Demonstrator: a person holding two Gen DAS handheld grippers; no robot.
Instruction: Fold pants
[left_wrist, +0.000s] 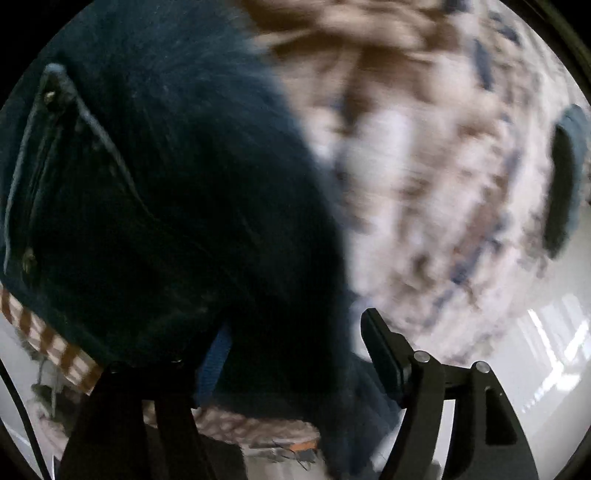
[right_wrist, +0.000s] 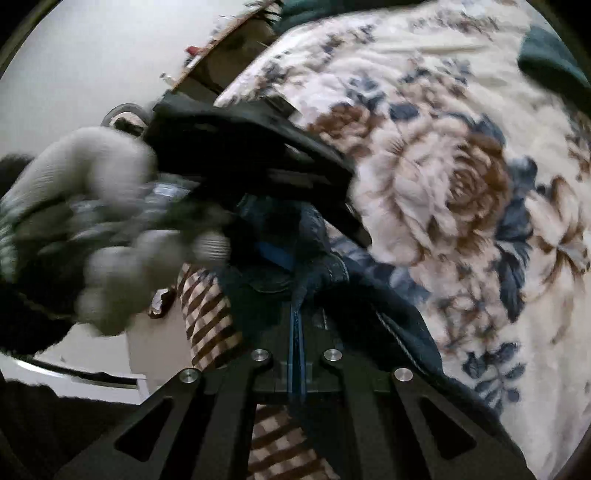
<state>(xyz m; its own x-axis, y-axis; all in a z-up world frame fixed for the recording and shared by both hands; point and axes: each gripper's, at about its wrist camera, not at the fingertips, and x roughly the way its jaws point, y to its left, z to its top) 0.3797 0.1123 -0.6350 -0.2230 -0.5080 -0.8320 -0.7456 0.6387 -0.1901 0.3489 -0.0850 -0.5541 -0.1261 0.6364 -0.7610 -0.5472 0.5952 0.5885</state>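
Above the floral bed cover (right_wrist: 443, 177), I hold the dark pants (left_wrist: 177, 206) lifted by the waistband so they hang straight for folding: right gripper (right_wrist: 297, 332) fingers pinching denim, left gripper (left_wrist: 295, 354) fingers spread around bunched cloth.
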